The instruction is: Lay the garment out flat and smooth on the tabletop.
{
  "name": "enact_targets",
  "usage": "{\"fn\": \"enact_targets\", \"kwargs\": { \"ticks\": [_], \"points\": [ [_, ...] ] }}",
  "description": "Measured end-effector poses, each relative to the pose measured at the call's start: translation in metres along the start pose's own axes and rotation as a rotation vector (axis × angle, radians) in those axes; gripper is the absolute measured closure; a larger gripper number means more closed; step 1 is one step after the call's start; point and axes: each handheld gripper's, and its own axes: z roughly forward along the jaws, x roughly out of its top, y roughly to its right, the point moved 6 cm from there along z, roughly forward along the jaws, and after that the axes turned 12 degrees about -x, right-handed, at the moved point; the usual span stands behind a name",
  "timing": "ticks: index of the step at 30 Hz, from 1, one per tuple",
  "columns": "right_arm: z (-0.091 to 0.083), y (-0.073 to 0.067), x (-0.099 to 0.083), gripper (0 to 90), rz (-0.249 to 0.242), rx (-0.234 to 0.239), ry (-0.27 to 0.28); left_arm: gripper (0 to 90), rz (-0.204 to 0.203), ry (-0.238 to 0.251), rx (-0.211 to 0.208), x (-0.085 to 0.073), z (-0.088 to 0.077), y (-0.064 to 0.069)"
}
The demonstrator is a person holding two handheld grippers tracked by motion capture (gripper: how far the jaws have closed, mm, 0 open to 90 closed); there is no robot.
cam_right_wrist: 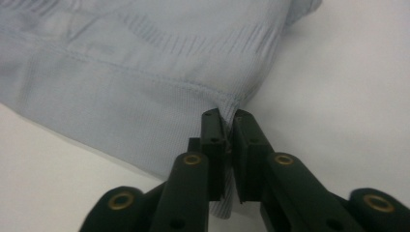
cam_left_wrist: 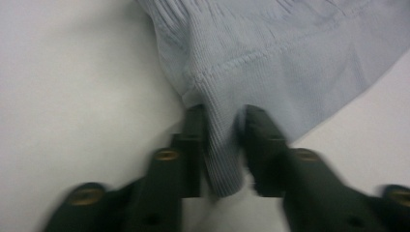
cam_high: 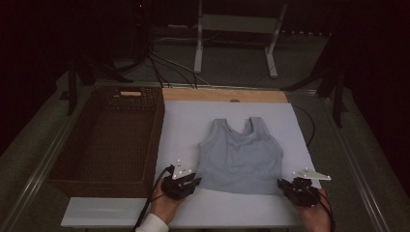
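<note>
Pale blue ribbed tank top flat on the white counter, right of the dark wicker basket. My left tool pinches its near-left hem corner; my right tool is clamped on the near-right corner.

Dim room, far side nearly black. White board covers the table top, a bare wood strip along its far edge. Brown wicker basket sits at the board's left edge. Grey floor beyond, a white metal stand frame on it behind the far edge, black cables running across the floor. Dark posts at the far-left and far-right corners.
</note>
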Motion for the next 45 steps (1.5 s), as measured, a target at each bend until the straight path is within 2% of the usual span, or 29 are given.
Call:
{"fn": "enact_targets", "kwargs": {
  "ticks": [2,10,18,23,28,31,33,35,37,41,45],
  "points": [
    [-0.003,-0.001,0.002,85.9,-0.009,-0.002,0.014,85.7,0.006,0.003,-0.001,0.003,-0.003,0.002],
    [-0.017,-0.001,0.008,86.1,-0.011,-0.001,0.068,86.7,0.031,0.050,-0.017,0.014,-0.022,0.014],
    [-0.025,-0.005,0.003,86.0,-0.033,0.002,0.069,86.6,0.031,0.059,-0.035,0.015,-0.032,0.023],
    [-0.030,-0.008,-0.001,85.9,-0.042,0.007,0.072,86.5,0.029,0.049,-0.053,0.009,-0.038,0.029],
    [-0.033,-0.010,-0.007,85.7,-0.056,0.007,0.066,85.2,0.035,0.037,-0.055,0.006,-0.037,0.033],
    [-0.030,-0.010,-0.009,82.9,-0.061,0.002,0.049,76.5,0.020,0.039,-0.058,0.006,-0.032,0.029],
    [-0.025,-0.008,-0.009,74.2,-0.059,-0.019,0.039,65.5,0.016,0.048,-0.057,0.007,-0.030,0.027],
    [-0.024,-0.007,-0.008,65.3,-0.056,-0.038,0.044,58.6,0.016,0.054,-0.051,0.010,-0.028,0.026],
    [-0.023,-0.006,-0.004,57.9,-0.049,-0.033,0.063,50.6,0.008,0.076,-0.049,0.014,-0.026,0.023],
    [-0.020,-0.003,0.006,49.8,-0.046,-0.031,0.084,42.3,0.013,0.092,-0.030,0.021,-0.023,0.020],
    [-0.016,-0.001,0.013,43.6,-0.033,-0.024,0.103,38.7,0.010,0.104,-0.028,0.025,-0.021,0.015]
  ]
}}
